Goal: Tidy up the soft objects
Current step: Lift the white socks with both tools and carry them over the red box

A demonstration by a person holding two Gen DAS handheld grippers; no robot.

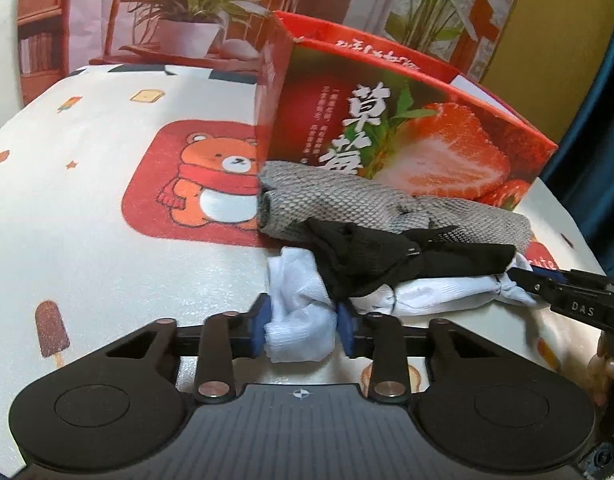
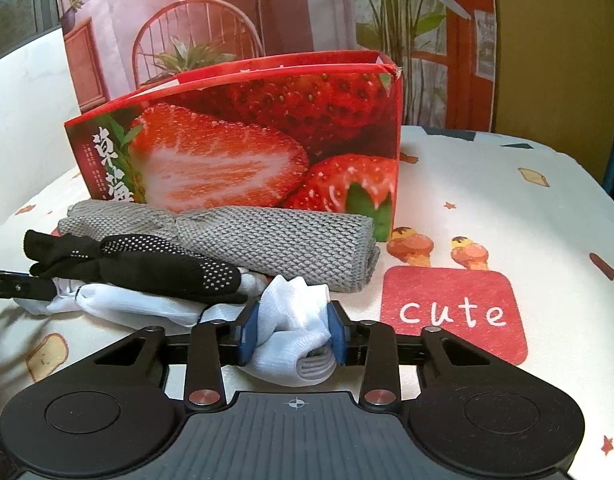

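Cartoon-printed counter [image 1: 87, 240] noted, strawberry box [image 1: 387, 128] at upper centre. White sock [image 1: 299, 328] lies lower centre under black sock [image 1: 367, 256]; soft, light, stretchy. Each end is pinched by left hand-held gripper [image 1: 301, 330] and right hand-held gripper [image 2: 293, 332]; bunched ends judged the best holds.

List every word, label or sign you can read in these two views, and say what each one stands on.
"草莓": large white characters on the strawberry box.
"cute": white letters on a red patch of the tablecloth.
"DAS": on the right gripper, seen from the left wrist.
Small print beside the large characters, and upside-down characters on the box flap: too blurred to read.
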